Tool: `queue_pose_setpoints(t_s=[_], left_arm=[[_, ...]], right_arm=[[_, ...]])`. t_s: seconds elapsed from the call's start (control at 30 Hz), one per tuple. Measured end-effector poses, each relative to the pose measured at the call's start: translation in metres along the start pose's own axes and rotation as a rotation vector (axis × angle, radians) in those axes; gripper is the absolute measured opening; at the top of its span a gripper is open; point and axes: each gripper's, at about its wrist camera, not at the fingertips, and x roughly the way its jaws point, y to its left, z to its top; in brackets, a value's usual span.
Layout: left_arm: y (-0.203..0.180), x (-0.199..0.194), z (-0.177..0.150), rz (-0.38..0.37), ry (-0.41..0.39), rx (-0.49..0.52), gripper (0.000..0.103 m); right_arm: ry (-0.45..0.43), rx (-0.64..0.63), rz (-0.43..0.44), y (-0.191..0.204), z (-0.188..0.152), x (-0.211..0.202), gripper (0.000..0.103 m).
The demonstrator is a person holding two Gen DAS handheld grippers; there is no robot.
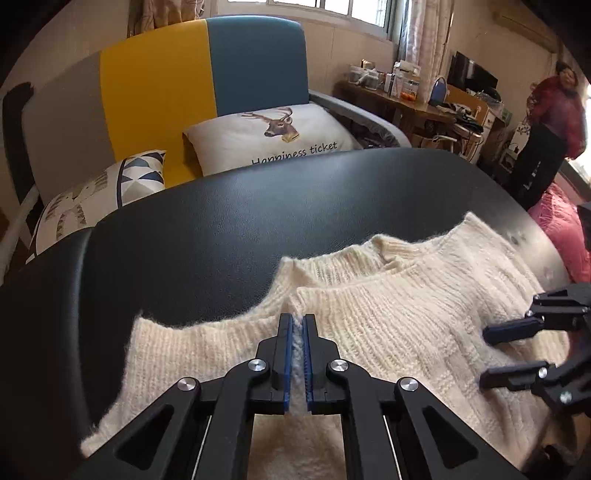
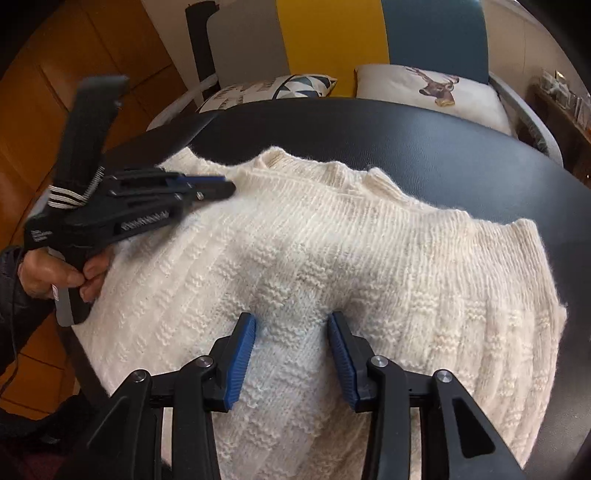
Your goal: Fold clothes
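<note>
Cream knit sweater (image 1: 388, 332) is lying flat on the black bench (image 1: 258, 221); I'm pinching its shoulder with the left gripper (image 1: 297, 325), right gripper (image 2: 291, 325) fingers gaping near its middle, lifting evenly.

Daylight enters from the bright windows (image 1: 332, 7) behind the glossy black round table (image 1: 258, 206), which carries soft glare. Fisheye curvature and dark vignetting bend both views' edges; the black left gripper (image 2: 218, 188) above the table appears motion-blurred.

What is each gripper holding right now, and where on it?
Left gripper pinches the cream sweater at its left shoulder, beside the neckline. Right gripper is open over its middle, holding nothing.
</note>
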Motion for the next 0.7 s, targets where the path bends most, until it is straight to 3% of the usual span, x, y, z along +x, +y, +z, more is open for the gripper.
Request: queue_pose_setpoints(t_s=[0.1, 0.23, 0.33, 0.4, 0.47, 0.53, 0.7], left_arm=[[0.003, 0.015, -0.012, 0.011, 0.019, -0.035, 0.01], [0.019, -0.003, -0.006, -0.067, 0.024, -0.131, 0.012], [0.04, -0.045, -0.006, -0.108, -0.046, -0.192, 0.014], [0.063, -0.082, -0.013, -0.115, -0.106, -0.24, 0.022], [0.089, -0.117, -0.032, -0.109, -0.148, -0.282, 0.038], [0.115, -0.145, -0.062, -0.125, -0.167, -0.341, 0.046], [0.138, -0.166, -0.149, -0.214, -0.119, -0.417, 0.047]], right_arm=[[-0.016, 0.008, 0.01, -0.001, -0.003, -0.001, 0.042], [-0.004, -0.005, -0.009, 0.003, 0.0, -0.002, 0.042], [-0.019, -0.031, -0.048, 0.009, 0.007, -0.01, 0.042], [-0.063, -0.047, -0.03, 0.019, 0.014, -0.023, 0.042], [-0.076, -0.066, 0.052, 0.037, 0.022, -0.029, 0.042], [-0.066, -0.11, 0.084, 0.06, 0.029, -0.024, 0.042], [-0.015, -0.163, 0.126, 0.109, 0.044, 0.004, 0.042]])
